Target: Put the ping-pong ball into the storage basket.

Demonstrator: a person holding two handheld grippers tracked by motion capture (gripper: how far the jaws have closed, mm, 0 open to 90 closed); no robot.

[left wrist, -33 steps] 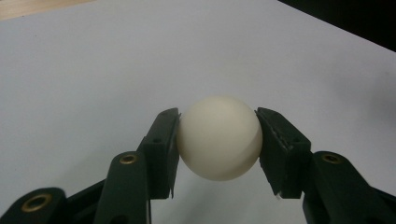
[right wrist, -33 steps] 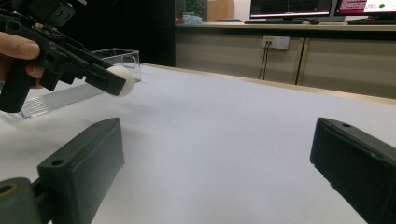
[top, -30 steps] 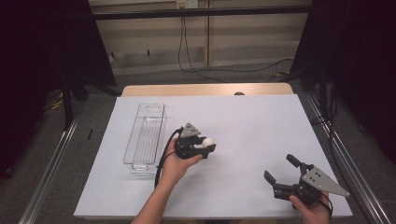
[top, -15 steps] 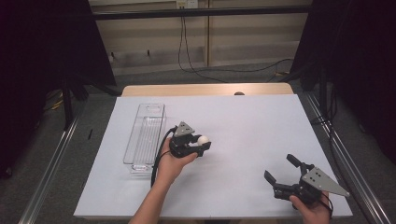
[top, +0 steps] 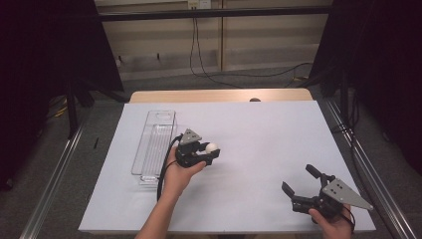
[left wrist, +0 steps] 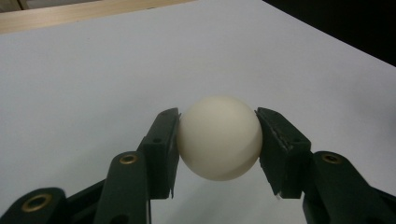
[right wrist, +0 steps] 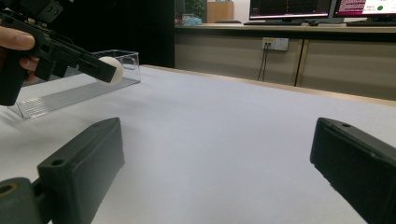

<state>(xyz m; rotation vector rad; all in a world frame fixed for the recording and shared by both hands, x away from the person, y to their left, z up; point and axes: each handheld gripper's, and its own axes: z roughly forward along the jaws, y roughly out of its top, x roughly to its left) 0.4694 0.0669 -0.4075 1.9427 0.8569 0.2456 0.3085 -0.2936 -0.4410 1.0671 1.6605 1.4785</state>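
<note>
Ball: small, white, smooth, pinched between the two jaws of the left gripper. In the left gripper view both black pads press on opposite sides of it, about at its widest part, and it sits right at the jaw tips, lifted clear of the table, with white surface visible below and beyond it. No other thing is touching it.

In the high view the left gripper is held over the left-middle of the table, jaws pointing toward the person's right, grey three-cornered plate on top, black cable trailing back along the forearm. The ball shows at the tip end. Clear plastic tray lies just behind the left gripper's body, on the side away from the jaw tips: long, narrow, ribbed floor, long axis running away from the person. Gripper body and tray look close, but I cannot tell whether they touch.

Right gripper: jaws spread wide, nothing between them. It sits near the right front corner of the table, well apart from the left gripper, jaws pointing toward the left gripper and slightly away from the person. In the right gripper view its two black jaws frame bare white table; farther off, upper left, the left gripper holds the ball with the tray behind it.
</note>
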